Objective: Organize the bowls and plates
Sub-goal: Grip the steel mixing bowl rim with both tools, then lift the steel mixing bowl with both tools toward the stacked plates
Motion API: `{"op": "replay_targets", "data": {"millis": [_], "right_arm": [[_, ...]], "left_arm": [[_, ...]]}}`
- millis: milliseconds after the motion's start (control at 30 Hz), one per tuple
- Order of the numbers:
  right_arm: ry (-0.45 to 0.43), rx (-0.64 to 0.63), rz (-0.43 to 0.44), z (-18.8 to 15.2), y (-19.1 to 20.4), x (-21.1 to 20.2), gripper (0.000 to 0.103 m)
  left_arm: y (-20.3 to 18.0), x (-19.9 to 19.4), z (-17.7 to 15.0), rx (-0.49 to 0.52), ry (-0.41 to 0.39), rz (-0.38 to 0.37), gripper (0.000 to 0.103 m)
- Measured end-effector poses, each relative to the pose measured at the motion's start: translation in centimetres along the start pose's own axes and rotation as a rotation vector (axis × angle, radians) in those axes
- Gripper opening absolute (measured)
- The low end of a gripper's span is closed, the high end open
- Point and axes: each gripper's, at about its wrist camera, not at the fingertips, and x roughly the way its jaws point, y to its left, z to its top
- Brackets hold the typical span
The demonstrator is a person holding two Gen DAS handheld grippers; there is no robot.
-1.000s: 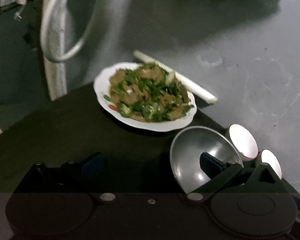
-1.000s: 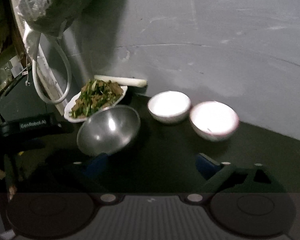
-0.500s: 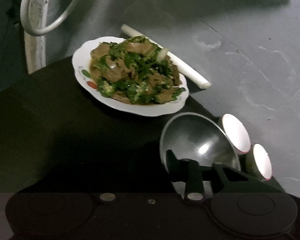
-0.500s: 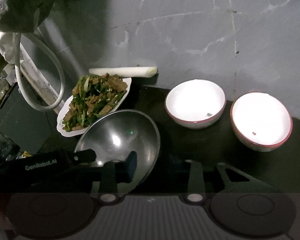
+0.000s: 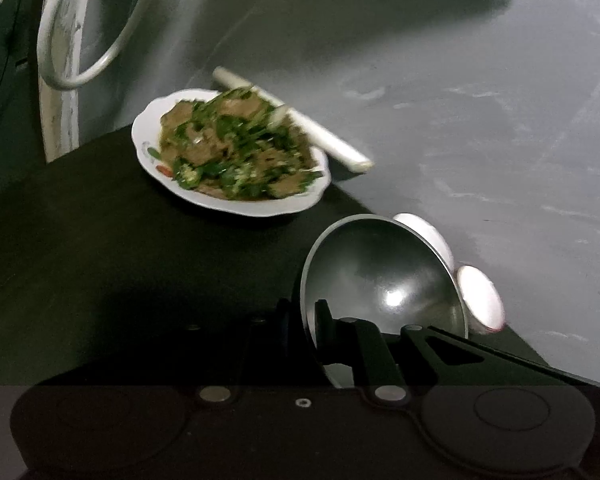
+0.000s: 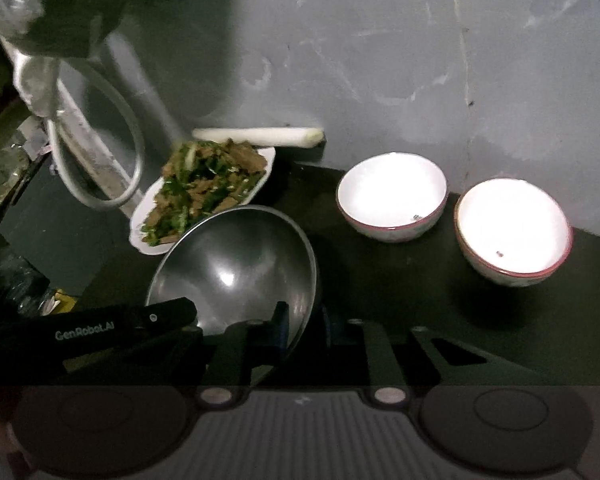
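While tilted, steel bowl (image 6: 236, 264) between both clamped grippers, left gripper (image 5: 305, 320), right gripper (image 6: 305, 322).

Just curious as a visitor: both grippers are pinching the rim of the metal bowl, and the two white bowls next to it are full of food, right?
Not quite. The right wrist view shows both white bowls empty; the food sits on the white plate. The rest holds: the left gripper and right gripper both pinch the metal bowl at its rim.

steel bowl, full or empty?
Empty: the steel bowl's bare shiny inside shows only reflections, with both grippers clamped on its rim.
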Motion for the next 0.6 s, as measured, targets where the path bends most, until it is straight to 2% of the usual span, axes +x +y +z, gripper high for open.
{"op": "replay_targets", "data": {"millis": [200,333,600], "right_arm": [[-0.046,0.006,0.045,-1.4,-1.1,-5.5,0.019],[-0.067,0.014,0.05,-3.2,-2.5,-9.6,0.019],[-0.074,0.106,-0.002,-7.5,-7.7,-16.6,0.018]], "left_arm": [[-3.8,-4.6,-2.4,0.046,-0.03,-0.056,0.012],[-6.8,-6.9,-4.9,0.072,-0.017,-0.09,0.013],[-13.7,-6.5,-10.1,0.154,0.081,-0.162,0.013]]}}
